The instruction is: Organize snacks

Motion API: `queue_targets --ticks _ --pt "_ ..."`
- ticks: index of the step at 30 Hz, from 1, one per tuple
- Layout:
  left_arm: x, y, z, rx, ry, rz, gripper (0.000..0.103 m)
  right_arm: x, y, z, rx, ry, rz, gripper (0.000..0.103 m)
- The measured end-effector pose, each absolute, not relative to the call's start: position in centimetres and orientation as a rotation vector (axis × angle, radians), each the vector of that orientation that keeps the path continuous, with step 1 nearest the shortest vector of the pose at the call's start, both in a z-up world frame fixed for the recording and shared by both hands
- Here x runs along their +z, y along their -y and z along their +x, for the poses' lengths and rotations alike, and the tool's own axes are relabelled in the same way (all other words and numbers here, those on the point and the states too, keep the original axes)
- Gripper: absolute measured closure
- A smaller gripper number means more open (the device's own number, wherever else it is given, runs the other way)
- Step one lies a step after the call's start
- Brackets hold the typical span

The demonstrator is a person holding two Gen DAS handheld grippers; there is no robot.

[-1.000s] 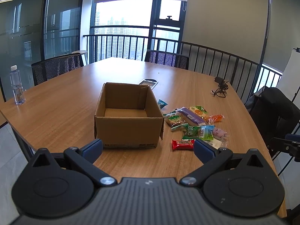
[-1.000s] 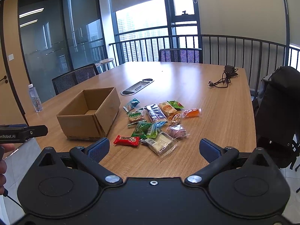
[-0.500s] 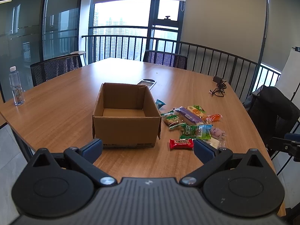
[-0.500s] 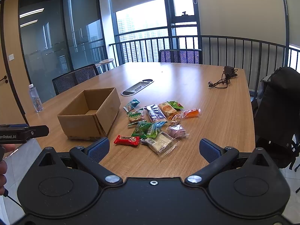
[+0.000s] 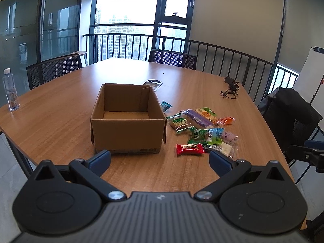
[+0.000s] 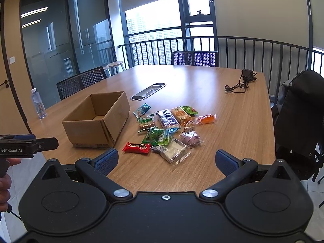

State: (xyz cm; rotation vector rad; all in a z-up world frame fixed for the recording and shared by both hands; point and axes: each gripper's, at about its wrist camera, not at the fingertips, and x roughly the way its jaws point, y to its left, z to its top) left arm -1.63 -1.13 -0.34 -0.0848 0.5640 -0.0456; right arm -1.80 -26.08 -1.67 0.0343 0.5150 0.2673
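Note:
An open, empty cardboard box (image 5: 128,121) (image 6: 97,119) stands on the wooden table (image 5: 60,109). To its right lies a loose pile of snack packets: a red bar (image 5: 189,149) (image 6: 136,147) nearest me, green packets (image 5: 199,134) (image 6: 157,135), a clear wrapped white snack (image 6: 172,150), a purple bar (image 5: 197,118), an orange packet (image 6: 206,119). My left gripper (image 5: 160,160) is open and empty, just short of the box. My right gripper (image 6: 166,161) is open and empty, in front of the pile.
A water bottle (image 5: 10,90) stands at the table's left edge. A black charger and cable (image 6: 242,82) lie far right, a cable hatch (image 6: 148,91) behind the box. Mesh chairs (image 5: 54,69) ring the table; a chair with a black bag (image 6: 299,121) is on the right.
Both views have shifted slightly; the left gripper has drawn back a little, so the box looks a bit farther away. Both grippers stay open. Nothing on the table has moved.

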Motion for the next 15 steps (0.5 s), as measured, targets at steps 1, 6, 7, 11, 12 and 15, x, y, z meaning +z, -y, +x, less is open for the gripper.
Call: queue_targets --ticks 1,6,7,11,12,15 --pt "-0.4 1.2 -1.6 -0.048 -0.566 -0.085 0.000 -1.7 26.1 -1.8 0.266 -0.516 0.032 0.000" --pt "-0.7 1.2 -1.3 -0.052 -0.576 -0.084 0.000 -1.9 26.2 -1.6 0.264 -0.523 0.029 0.000" --pt "-0.7 1.2 -1.2 -0.053 -0.578 -0.084 0.000 -1.9 26.1 -1.6 0.263 -0.525 0.028 0.000" --pt "-1.0 1.2 -1.0 -0.052 -0.585 -0.084 0.000 -2.2 26.1 -1.3 0.262 -0.534 0.030 0.000" --pt "-1.0 1.2 -0.9 -0.053 -0.587 -0.086 0.000 -2.2 26.1 -1.2 0.265 -0.536 0.031 0.000" --pt "-1.0 1.3 -0.5 -0.054 -0.587 -0.089 0.000 -2.3 26.2 -1.0 0.267 -0.542 0.028 0.000"
